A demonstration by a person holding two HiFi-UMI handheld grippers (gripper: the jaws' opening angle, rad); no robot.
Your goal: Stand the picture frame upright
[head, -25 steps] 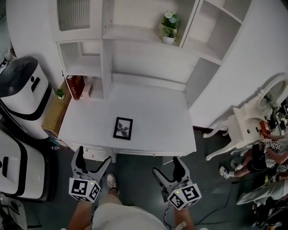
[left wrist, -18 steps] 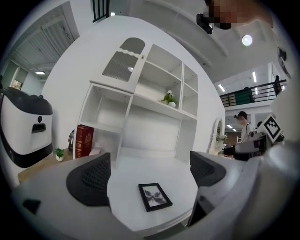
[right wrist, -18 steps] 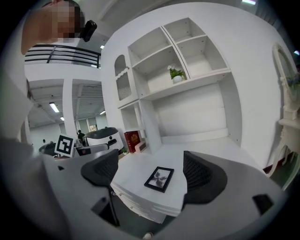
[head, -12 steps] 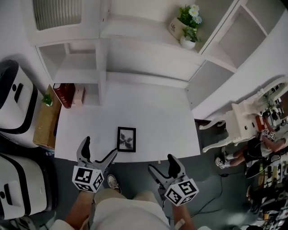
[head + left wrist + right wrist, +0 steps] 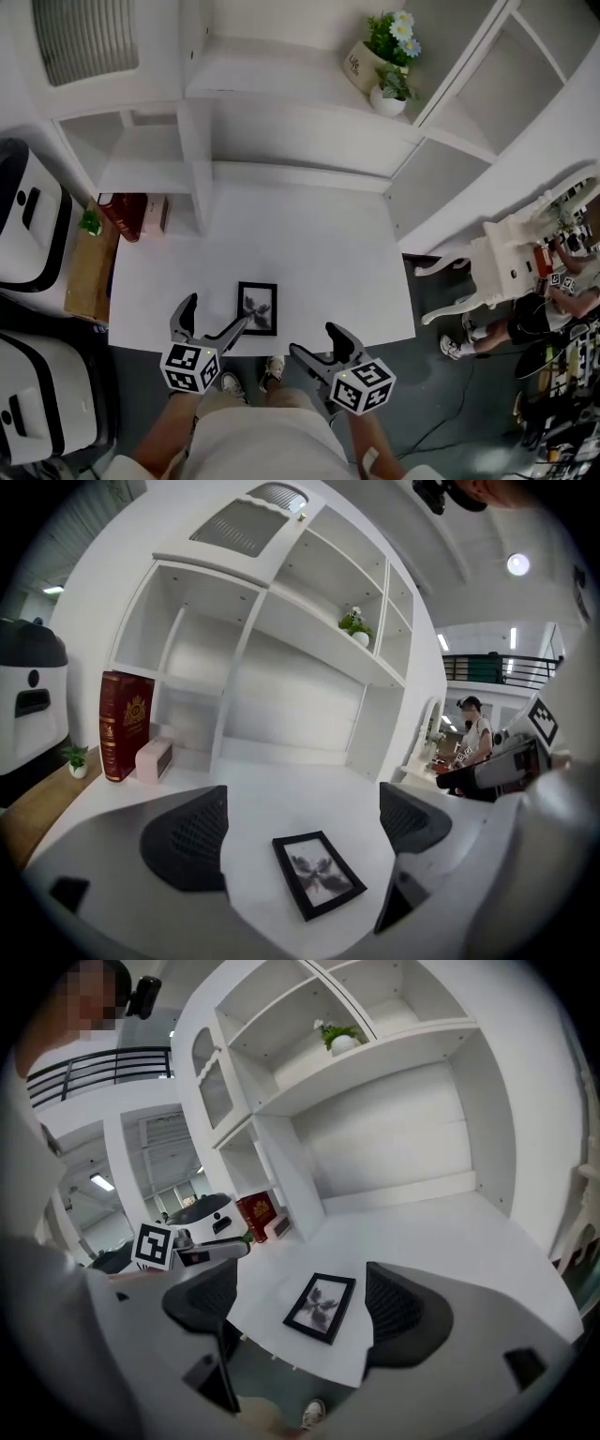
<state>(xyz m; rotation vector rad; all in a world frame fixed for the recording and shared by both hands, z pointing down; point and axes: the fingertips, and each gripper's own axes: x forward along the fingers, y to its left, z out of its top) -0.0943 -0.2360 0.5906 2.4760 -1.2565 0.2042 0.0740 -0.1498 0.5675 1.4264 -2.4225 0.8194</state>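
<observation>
The black picture frame (image 5: 257, 307) lies flat, face up, near the front edge of the white desk (image 5: 309, 253). It also shows in the left gripper view as the frame (image 5: 317, 874) and in the right gripper view as the frame (image 5: 321, 1307). My left gripper (image 5: 214, 317) is open just left of the frame at the desk's front edge, its right fingertip close to the frame's lower left corner. My right gripper (image 5: 316, 342) is open off the desk's front edge, to the frame's lower right. Neither holds anything.
A red book (image 5: 125, 214) and a small pink box (image 5: 155, 214) stand in the left cubby. A flower pot (image 5: 384, 61) sits on the upper shelf. White machines (image 5: 28, 225) and a wooden stand (image 5: 80, 272) are left; a white dressing table (image 5: 506, 262) and a person are right.
Both grippers have come forward to the desk's front edge, the left one now beside the frame. The frame still lies flat in the same spot.
</observation>
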